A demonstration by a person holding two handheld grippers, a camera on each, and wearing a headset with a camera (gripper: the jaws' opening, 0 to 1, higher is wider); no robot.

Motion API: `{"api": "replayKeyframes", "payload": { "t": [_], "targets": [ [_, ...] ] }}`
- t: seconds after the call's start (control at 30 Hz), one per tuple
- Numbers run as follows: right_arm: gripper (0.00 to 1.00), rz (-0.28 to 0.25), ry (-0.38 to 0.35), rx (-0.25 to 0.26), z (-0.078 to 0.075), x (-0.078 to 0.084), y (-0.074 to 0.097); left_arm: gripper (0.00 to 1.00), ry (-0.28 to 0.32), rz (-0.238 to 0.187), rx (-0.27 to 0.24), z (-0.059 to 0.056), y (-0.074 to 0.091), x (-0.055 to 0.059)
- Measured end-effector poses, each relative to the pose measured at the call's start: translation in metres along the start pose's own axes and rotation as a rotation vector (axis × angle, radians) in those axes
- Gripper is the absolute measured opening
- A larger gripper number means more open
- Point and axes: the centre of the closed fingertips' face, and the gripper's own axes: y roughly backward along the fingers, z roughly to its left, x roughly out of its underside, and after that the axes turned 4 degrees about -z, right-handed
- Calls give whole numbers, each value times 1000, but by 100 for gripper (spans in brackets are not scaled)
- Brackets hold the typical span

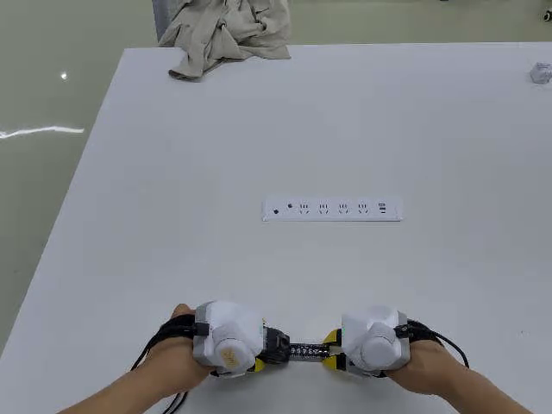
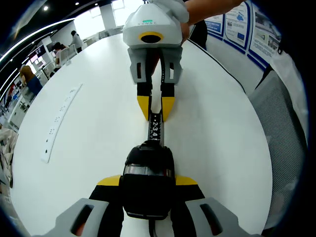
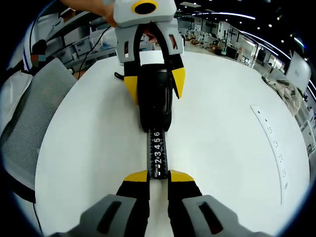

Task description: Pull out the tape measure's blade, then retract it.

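Closest in the head view, at the near edge of the table, the two grippers face each other with the tape measure [image 2: 148, 160] strung between them. The left gripper [image 1: 262, 351], a rounded white plastic shell with yellow-tipped black jaws, is clamped on the sides of the tape measure's case, a chunky black block with rounded corners and a glossy top. The right gripper [image 3: 159, 177], of the same make, has its yellow tips pinched narrowly on the far end of the blade [image 3: 157, 150]. A short length of the blade is drawn out: a thin, flat black strip with white numerals, running straight from the case's mouth to the right gripper's tips, just above the tabletop. A hand [image 1: 177, 358] grips the left tool and another hand [image 1: 431, 366] the right, with black cables looping behind both.

The table [image 1: 259, 129] is the biggest thing here, a broad white slab with a smooth, matte surface and a straight left edge. Beyond that edge lies a glossy, pale green floor [image 1: 43, 103] that catches light reflections. At the table's far edge sits a beige cloth [image 1: 226, 33], soft and crumpled into deep folds. In the middle of the table, well apart from the grippers, lies a long, flat white power strip [image 1: 332, 210] with a row of sockets. Near the far right edge rests a small, crumpled whitish scrap [image 1: 540, 73]; what it is made of cannot be told.
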Motion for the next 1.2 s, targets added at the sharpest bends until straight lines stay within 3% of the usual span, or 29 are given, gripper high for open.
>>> {"api": "replayKeyframes", "payload": {
  "t": [1.2],
  "targets": [
    [12, 18, -35, 10, -2, 35, 31, 34, -14, 19, 11, -1, 0, 0]
  ]
}}
